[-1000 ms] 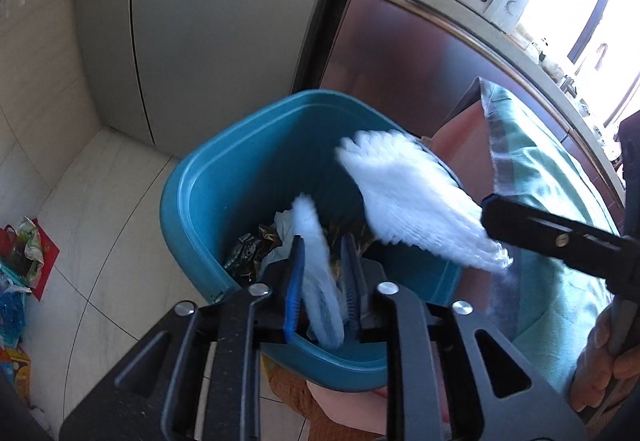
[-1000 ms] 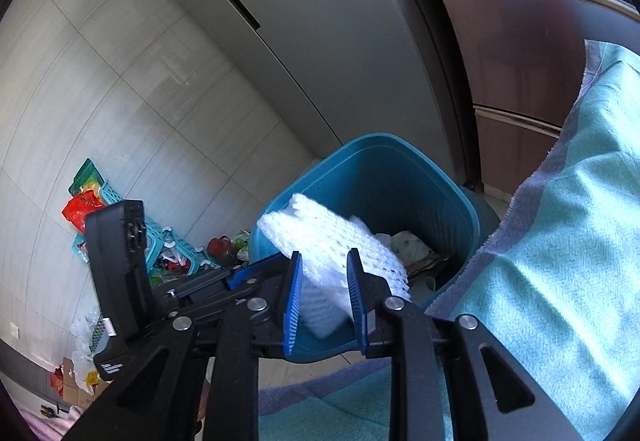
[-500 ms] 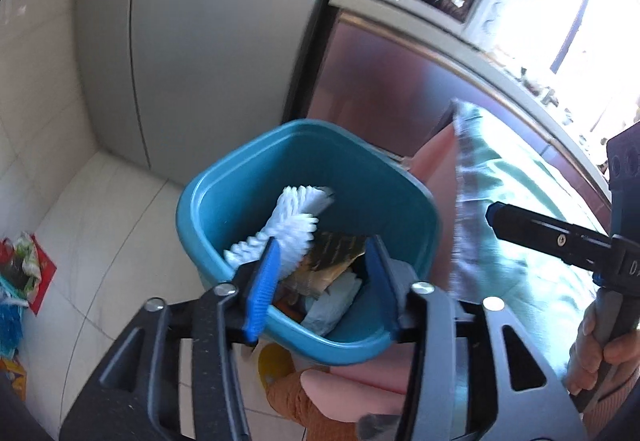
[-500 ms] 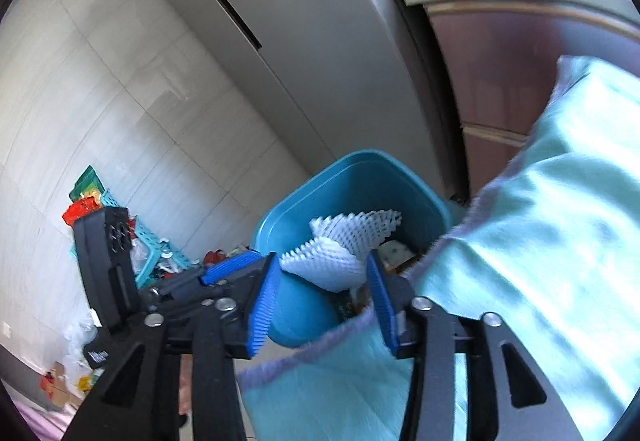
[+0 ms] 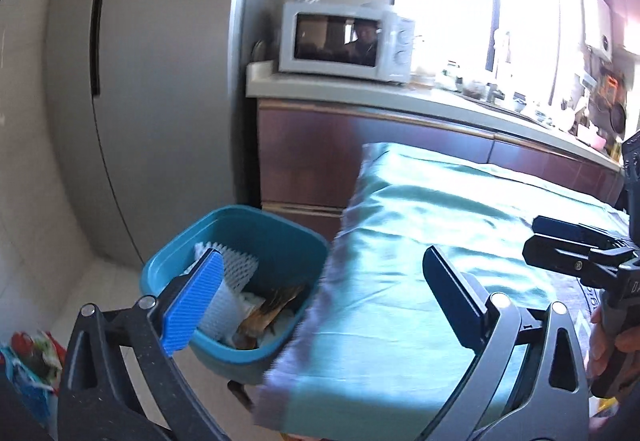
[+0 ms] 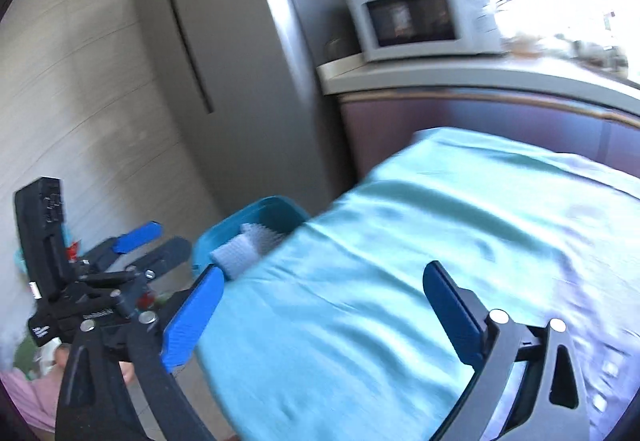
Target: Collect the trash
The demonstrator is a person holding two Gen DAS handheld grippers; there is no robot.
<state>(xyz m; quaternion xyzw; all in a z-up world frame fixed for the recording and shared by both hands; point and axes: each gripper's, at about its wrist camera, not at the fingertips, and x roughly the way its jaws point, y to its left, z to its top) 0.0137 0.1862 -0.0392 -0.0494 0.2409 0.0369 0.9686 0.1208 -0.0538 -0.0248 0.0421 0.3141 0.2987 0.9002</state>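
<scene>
Teal-cloth table (image 5: 420, 281) sits right of the blue bin (image 5: 276, 229), touching its rim. White foam nets (image 5: 236, 273) lie inside the bin on other trash: feather-light, squashy, springy, so pinch mid-body. Left gripper (image 5: 324, 289) and right gripper (image 6: 324, 301) just opened, jaws spread wide, nothing between

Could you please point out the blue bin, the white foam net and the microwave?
blue bin (image 5: 276, 229): left wrist view, inner back wall.
white foam net (image 5: 238, 269): left wrist view, its mesh.
microwave (image 5: 336, 41): left wrist view, door window.
</scene>
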